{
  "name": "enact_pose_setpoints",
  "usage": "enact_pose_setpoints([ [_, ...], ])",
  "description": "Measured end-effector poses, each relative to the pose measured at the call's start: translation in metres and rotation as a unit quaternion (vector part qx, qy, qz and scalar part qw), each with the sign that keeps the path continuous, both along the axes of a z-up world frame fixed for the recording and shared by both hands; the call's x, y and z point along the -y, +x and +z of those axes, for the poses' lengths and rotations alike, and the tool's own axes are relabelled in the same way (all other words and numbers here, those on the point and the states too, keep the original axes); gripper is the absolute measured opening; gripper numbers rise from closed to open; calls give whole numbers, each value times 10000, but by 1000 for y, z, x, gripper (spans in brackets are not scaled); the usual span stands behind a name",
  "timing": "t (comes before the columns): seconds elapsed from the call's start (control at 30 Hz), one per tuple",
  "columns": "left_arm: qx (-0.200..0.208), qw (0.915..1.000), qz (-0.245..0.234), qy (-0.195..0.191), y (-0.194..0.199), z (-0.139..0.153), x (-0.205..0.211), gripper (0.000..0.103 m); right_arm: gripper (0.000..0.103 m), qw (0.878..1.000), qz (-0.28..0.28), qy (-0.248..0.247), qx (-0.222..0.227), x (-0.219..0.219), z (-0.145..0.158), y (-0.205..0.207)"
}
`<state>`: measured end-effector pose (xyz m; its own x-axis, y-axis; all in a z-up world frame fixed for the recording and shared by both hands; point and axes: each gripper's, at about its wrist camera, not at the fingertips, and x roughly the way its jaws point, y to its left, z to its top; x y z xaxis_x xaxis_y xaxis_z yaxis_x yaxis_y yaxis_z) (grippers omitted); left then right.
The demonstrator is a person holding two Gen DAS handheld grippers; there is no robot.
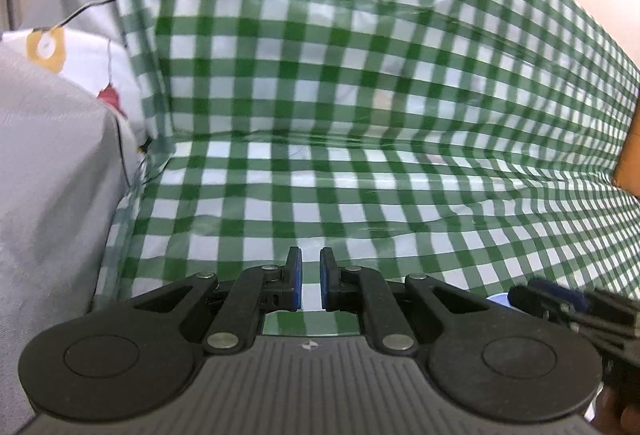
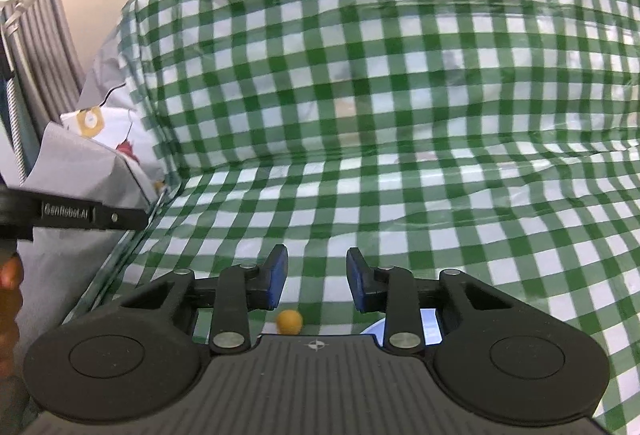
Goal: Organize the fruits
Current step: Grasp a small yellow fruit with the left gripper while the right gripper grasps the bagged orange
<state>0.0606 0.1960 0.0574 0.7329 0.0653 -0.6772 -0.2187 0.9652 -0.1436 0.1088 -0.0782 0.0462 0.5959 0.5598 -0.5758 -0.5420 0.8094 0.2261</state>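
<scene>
Just below and slightly to the left of the right gripper's [image 2: 317, 277] blue-padded fingertips, a small round orange-yellow fruit [image 2: 289, 321] lies on the green-and-white checked plastic tablecloth [image 2: 400, 115]. In the right wrist view it sits close in against the gripper's grey ribbed body, nearer the left pad [image 2: 276, 279] than the right one, and lower than both, so the pads are past it rather than around it. The jaws stand partly apart with nothing but cloth showing between them; the fruit is not held.

The fruit is a ball with no long axis to speak of, so I would judge the approach angle matters little; what counts is that the gripper would have to draw back and dip toward it before closing. A pale blue rounded dish or rim [image 2: 430, 327] peeks out just to the right, behind the right finger linkage; what it is I cannot tell.

The left gripper [image 1: 311, 279] has its blue pads drawn nearly together, holding nothing, over bare checked cloth. No fruit shows in its own view. From the right wrist view its black finger [image 2: 92, 219] reaches in well off to the left, beside the grey fabric bundle [image 2: 80, 171], so the right hand is plainly the nearer one.
</scene>
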Motion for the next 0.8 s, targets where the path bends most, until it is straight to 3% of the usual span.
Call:
enact_pose_setpoints([
  [0.13,-118,9997,158,-114,0,-4,-10,9,33,9988,465,-90,-92,-15,-6,-13],
  [0.27,-175,9994,195,-221,1,-6,-14,10,34,9908,1228,-154,-547,-38,-19,-25],
  [0.33,-197,9993,207,-241,1,-7,-15,10,37,9827,1671,-325,-724,-53,-28,-36],
  [0.4,-246,9992,195,-247,2,-8,-14,10,49,9776,1892,-617,-683,-68,-37,-49],
  [0.6,-370,9989,124,-270,3,-13,-10,12,55,9610,2413,-1014,-888,-101,-65,-76],
  [0.77,-511,9981,-27,-332,7,-19,-6,12,54,9536,2442,-1551,-830,-116,-86,-88],
  [0.8,-528,9980,-68,-348,7,-20,-4,12,41,9543,2402,-1588,-804,-117,-87,-88],
])
